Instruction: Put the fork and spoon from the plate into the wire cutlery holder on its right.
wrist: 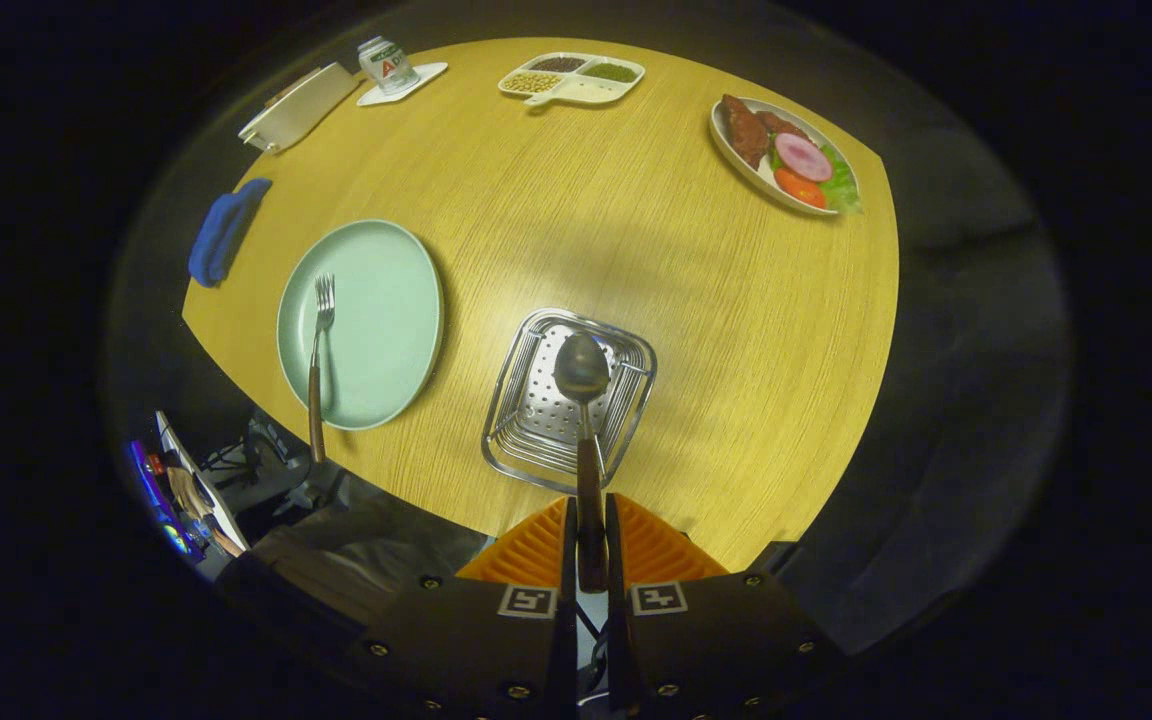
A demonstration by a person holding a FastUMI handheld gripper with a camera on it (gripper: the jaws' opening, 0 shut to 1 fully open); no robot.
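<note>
the hand-held gripper (pixel 591 545) has its two ribbed orange fingers (pixel 534 550) drawn nearly together, clamped on the dark brown handle of the spoon (pixel 582 400), which juts forward from between them. the spoon's smooth, shiny metal bowl hangs over the open top of the wire cutlery holder (pixel 568 398), a square basket of thin steel rods with rounded corners and a perforated metal floor, standing near the worktop's near edge just ahead of the fingers. to the holder's left lies the round, matte pale-green plate (pixel 386 320), with the fork (pixel 319 350) on its left part: metal tines point toward the far edge, and its brown handle reaches past the plate's rim and over the near edge of the worktop (pixel 636 230), which is a light wood-grain surface. a folded blue cloth (pixel 224 232) lies at the left edge. toward the far edge sit a white divided tray of grains (pixel 571 80) and an oval dish of food (pixel 786 155).
</note>
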